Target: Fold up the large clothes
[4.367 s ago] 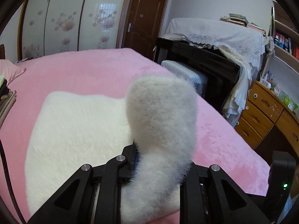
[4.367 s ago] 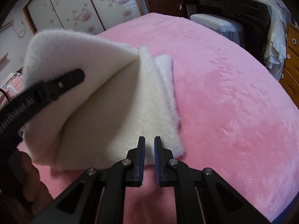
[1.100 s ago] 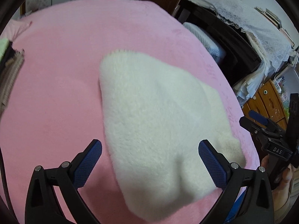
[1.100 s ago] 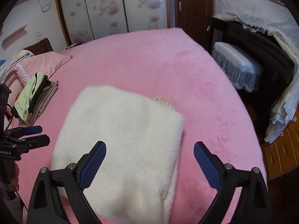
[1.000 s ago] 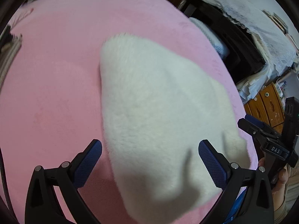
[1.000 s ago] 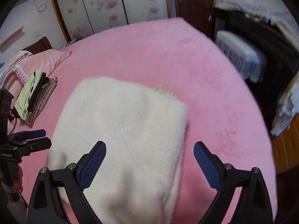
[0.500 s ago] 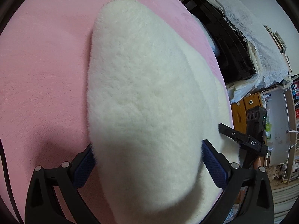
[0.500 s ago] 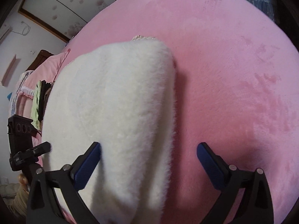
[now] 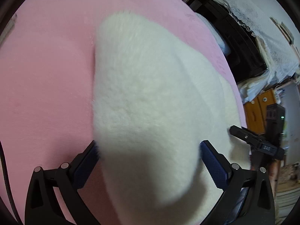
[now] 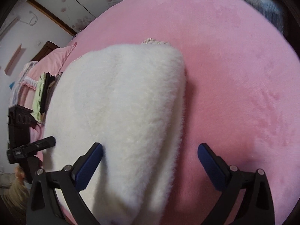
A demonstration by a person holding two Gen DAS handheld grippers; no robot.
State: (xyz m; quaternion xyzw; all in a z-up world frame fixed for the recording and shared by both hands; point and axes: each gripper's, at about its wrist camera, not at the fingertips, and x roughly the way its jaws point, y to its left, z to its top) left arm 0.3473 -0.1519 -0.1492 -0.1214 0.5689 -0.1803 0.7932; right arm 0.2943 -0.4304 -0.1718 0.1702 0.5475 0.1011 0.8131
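A fluffy white garment lies folded on the pink bed. It also shows in the right wrist view. My left gripper is open, its jaws spread wide on either side of the garment's near left corner. My right gripper is open too, its left finger against the garment's near right edge and its right finger over bare bed. Each gripper shows in the other's view: the right one, the left one.
A stack of folded clothes and a pink pillow lie at the bed's far left. A dark piano with a lace cover and wooden drawers stand past the bed's right edge.
Both grippers let go of the garment, opened wide and came down close over its near corners. The garment now lies folded on the bed.
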